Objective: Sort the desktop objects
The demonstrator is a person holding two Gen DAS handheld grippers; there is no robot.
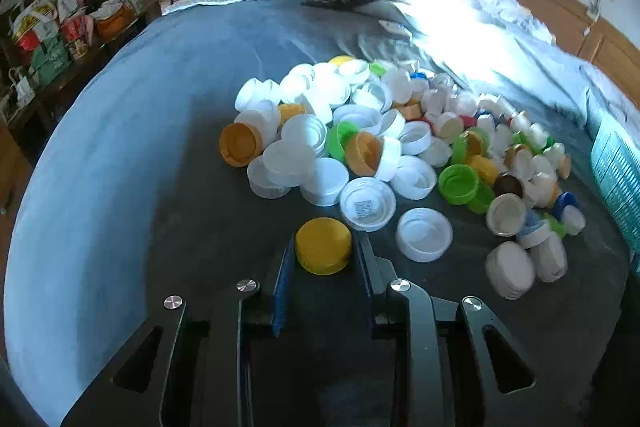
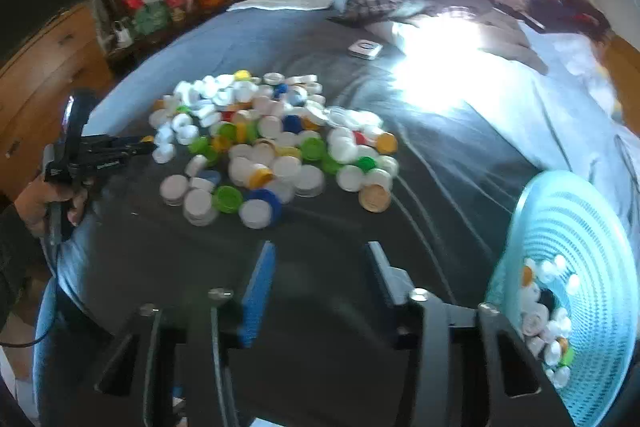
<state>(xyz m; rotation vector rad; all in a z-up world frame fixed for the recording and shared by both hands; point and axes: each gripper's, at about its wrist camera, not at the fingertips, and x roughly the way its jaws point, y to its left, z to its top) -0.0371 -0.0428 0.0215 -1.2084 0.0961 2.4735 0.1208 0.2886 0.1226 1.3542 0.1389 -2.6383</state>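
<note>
No writing can be read; one white cap [image 1: 367, 203] in the pile of caps [image 1: 384, 143] on the bed [image 1: 132, 131] bears only a small printed code. The left hand-held gripper [image 1: 323, 251] is clenched on a yellow cap [image 1: 323, 245] at the pile's near edge, with bare bedcover beside it. The right hand-held gripper [image 2: 320, 259] stands released with nothing between its fingers, beside a turquoise basket [image 2: 580, 227] holding caps.

Caps [image 2: 264, 147] are lying heaped on the bed [image 2: 460, 147], a basket [image 2: 580, 227] holding more caps sitting to the heap's right, clothes [image 2: 376, 1] lying behind.
</note>
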